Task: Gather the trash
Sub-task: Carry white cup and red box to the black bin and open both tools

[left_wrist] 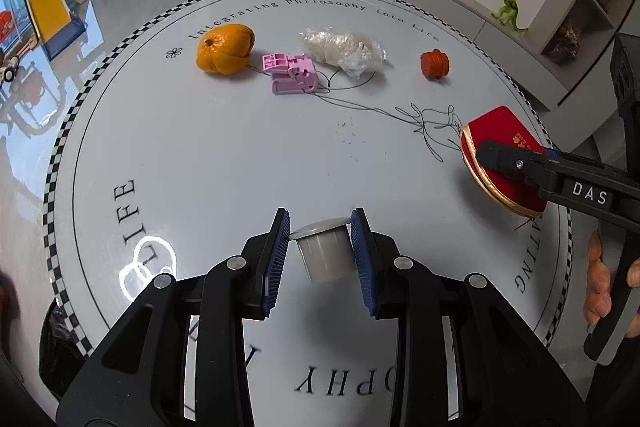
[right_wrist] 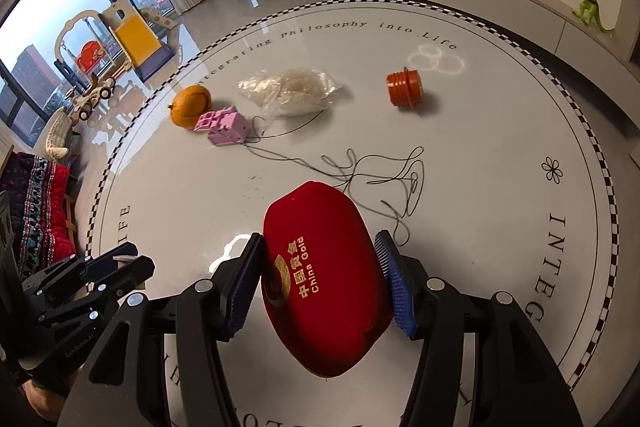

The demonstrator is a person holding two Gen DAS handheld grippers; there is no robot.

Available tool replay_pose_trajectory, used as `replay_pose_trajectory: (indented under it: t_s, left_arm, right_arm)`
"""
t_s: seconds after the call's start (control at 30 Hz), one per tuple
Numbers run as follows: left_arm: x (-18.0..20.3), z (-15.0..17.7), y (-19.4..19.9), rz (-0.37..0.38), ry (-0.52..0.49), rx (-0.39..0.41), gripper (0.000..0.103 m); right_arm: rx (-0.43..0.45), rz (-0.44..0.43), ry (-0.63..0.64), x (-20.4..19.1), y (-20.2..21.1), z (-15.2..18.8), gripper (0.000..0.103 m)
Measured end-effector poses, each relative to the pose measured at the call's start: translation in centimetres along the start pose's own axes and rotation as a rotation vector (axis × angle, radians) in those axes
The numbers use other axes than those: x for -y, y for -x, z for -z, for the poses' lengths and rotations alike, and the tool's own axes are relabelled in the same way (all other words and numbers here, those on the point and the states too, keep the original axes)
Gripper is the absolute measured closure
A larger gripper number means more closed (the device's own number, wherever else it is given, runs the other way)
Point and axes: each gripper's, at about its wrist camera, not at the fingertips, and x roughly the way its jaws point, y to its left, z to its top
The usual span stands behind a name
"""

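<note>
Trash waits on a round white desk (left_wrist: 224, 155) as two hand-held tools hang above it, each already loaded. Taking the pink plastic block (left_wrist: 294, 73) at mid-desk as the marker, an orange peel (left_wrist: 225, 49) lies just to its left, touching or nearly touching it. Just right of the block and a little beyond it sits a crumpled clear plastic bag (left_wrist: 344, 49), and farther right, well apart, an orange threaded cap (left_wrist: 434, 63). A thin black thread (right_wrist: 372, 179) runs from the block toward the near right in loose loops.

Nearer the camera than the block, the left tool (left_wrist: 320, 253) is closed narrow on a small grey cup (left_wrist: 326, 253), pinched at its sides with the rim facing away. To the block's near right, the right tool (right_wrist: 320, 283) holds a red velvet box (right_wrist: 324, 287) lettered "China Gold", its pads at mid-width on the box's rounded sides.

The risks are plain enough. The cup is smooth and tapered, so it could slide out of the pads if tilted or jolted. The box is bulky and curved, so the grip looks shallow and it might rotate or drop. A low pass by either tool could snag the thread and drag the block across the desk. Whether a bin stands nearby cannot be told.
</note>
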Motion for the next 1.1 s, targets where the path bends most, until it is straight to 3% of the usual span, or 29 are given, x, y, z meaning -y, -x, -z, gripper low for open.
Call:
replay_pose_trajectory:
  t_s: [0.37,0.67,1.1]
  left_arm:
    - [-3.5,6.7,5.7,-0.035,0.040,0.041,0.071]
    - [-7.3,12.6,9.4,-0.094,0.091,0.073,0.071]
    - [-15.7,22.1,13.8,-0.219,0.284,0.093,0.071]
  right_arm:
    - [0.012,-0.066,0.081,-7.4,2.1,5.1,0.045]
    - [-0.016,-0.142,0.196,-14.5,1.5,9.0,0.045]
    - [-0.108,-0.275,0.400,-26.7,-0.9,15.5,0.044]
